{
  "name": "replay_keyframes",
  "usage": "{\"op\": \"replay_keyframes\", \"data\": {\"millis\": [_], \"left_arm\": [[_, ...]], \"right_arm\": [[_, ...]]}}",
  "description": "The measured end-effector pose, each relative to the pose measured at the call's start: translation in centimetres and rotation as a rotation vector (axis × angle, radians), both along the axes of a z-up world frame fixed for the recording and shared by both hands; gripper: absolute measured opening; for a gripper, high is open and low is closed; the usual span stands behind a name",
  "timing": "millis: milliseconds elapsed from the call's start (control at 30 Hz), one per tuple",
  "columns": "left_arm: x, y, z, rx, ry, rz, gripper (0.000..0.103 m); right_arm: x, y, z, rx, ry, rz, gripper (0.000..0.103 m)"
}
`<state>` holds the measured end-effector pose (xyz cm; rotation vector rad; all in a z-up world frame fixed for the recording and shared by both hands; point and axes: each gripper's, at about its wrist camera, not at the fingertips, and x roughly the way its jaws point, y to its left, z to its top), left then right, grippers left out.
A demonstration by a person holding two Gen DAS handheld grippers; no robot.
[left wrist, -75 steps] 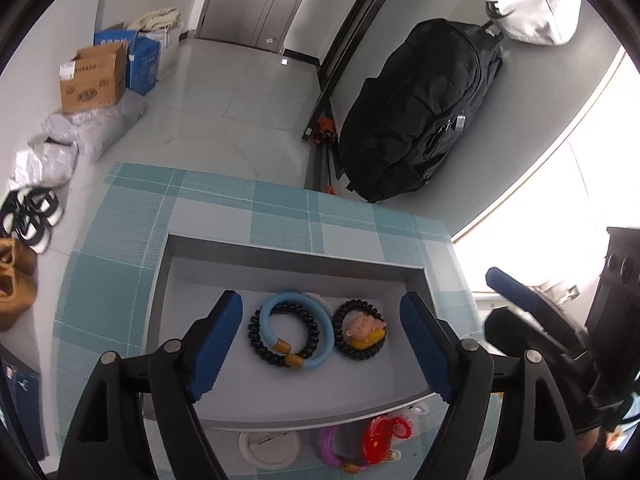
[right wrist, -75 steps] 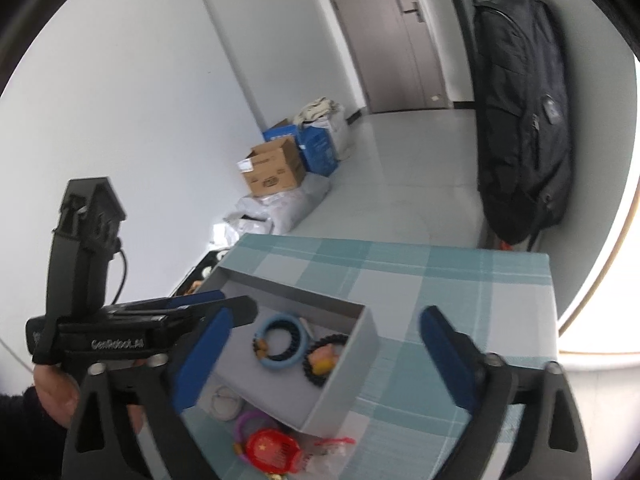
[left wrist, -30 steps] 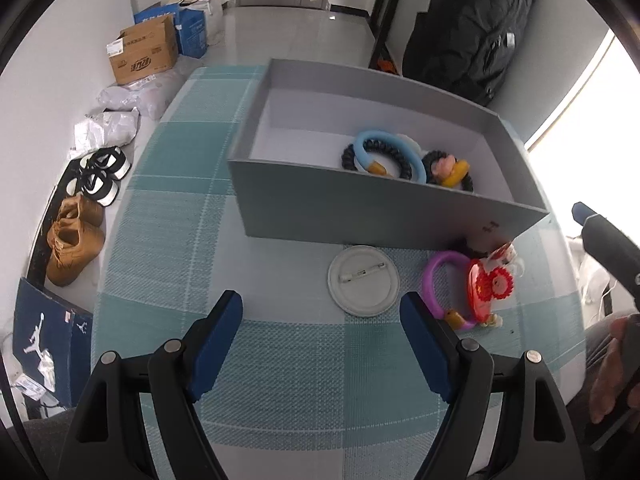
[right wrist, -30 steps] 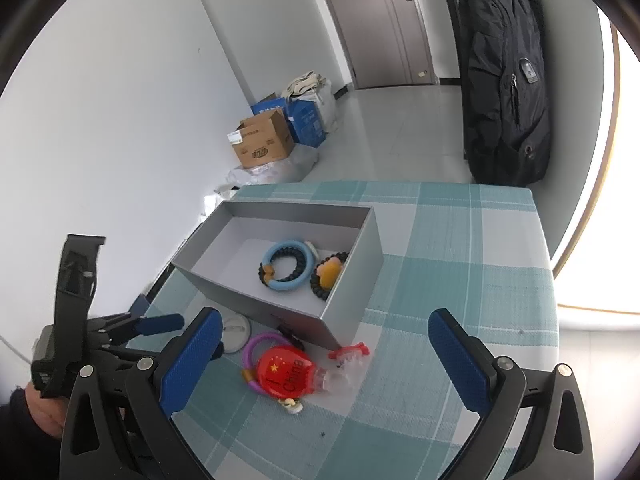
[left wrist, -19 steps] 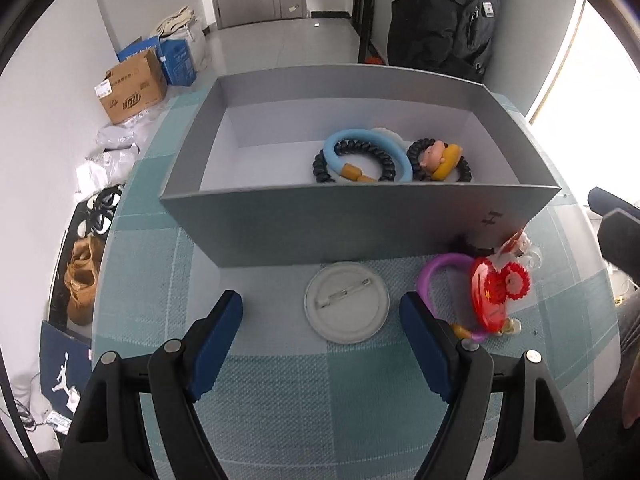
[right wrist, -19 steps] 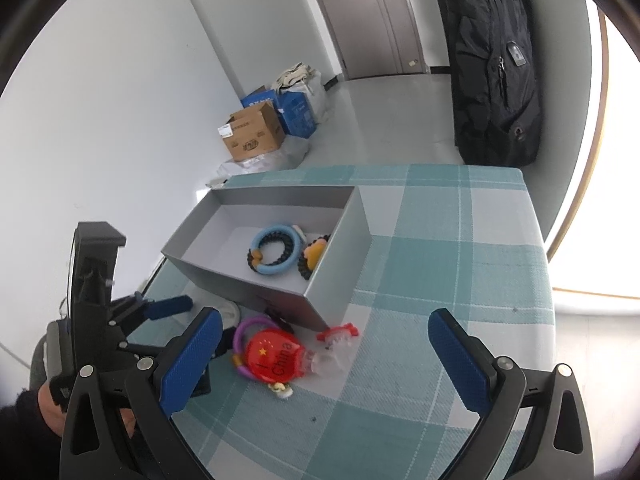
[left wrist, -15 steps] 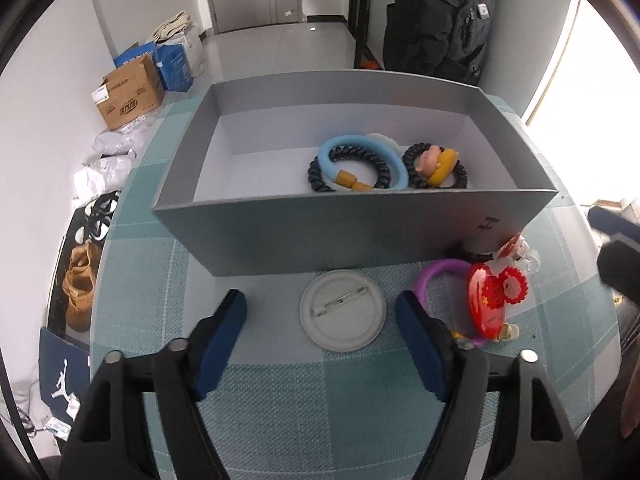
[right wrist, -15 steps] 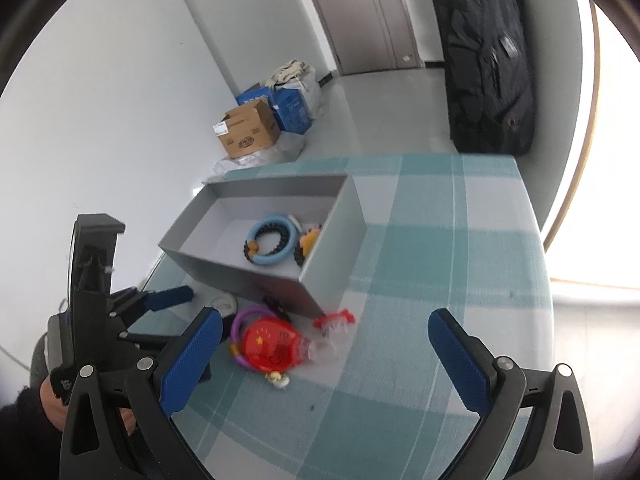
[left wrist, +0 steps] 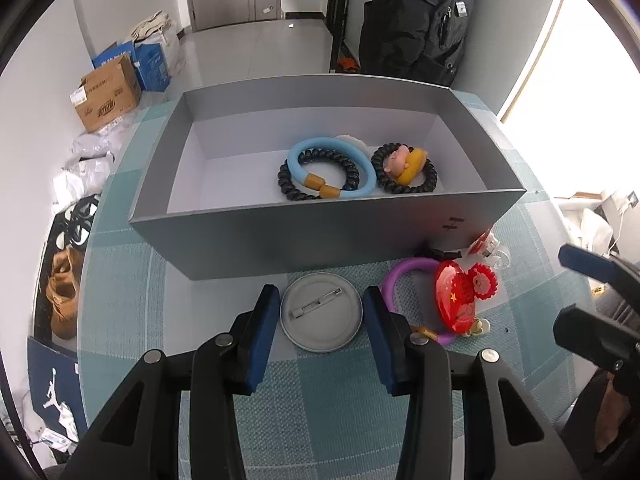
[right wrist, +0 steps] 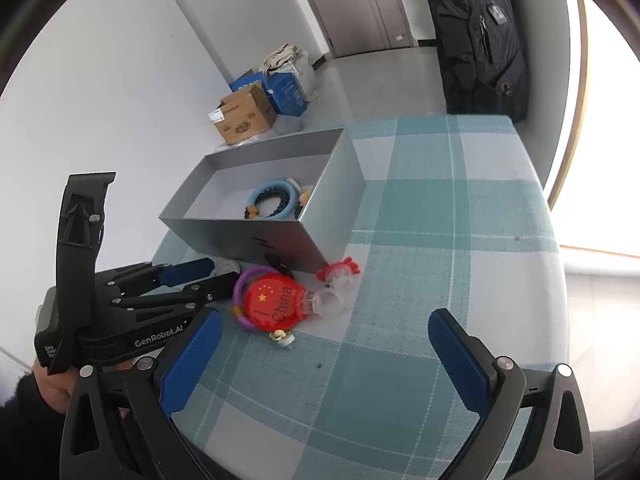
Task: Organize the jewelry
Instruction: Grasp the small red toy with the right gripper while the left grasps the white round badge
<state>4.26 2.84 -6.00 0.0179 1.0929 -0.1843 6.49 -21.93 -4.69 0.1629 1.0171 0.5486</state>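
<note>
Narrowed from wide apart to just either side of the round pin badge [left wrist: 321,312], closing, pads hardly clear of its rim: left gripper [left wrist: 318,330]. Badge flat on checked cloth [left wrist: 304,412], pin side up, in front of grey box [left wrist: 320,236], purple ring [left wrist: 404,276] and red heart charm [left wrist: 456,296] just beside. Right gripper [right wrist: 320,356] wide apart, holding nothing, over bare cloth.
</note>
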Motion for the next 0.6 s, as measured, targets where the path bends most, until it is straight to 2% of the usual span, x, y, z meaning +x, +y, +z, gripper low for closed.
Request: {"op": "replay_keyframes", "data": {"millis": [267,400,600], "left_arm": [[-0.9,0.0,1.8,-0.065,-0.052,0.007,0.038],[-1.1,0.9,2.7,-0.108,-0.072,0.031,0.038],[-0.7,1.8,3.2,-0.154,-0.087,0.055,0.038]], "right_arm": [[-0.2,0.2,-1.0,0.119,0.091,0.017,0.103],[-0.1,0.8,-1.1,0.086,0.066,0.013,0.101],[1.2,1.1,-1.8,0.029,0.052,-0.034,0.089]]}}
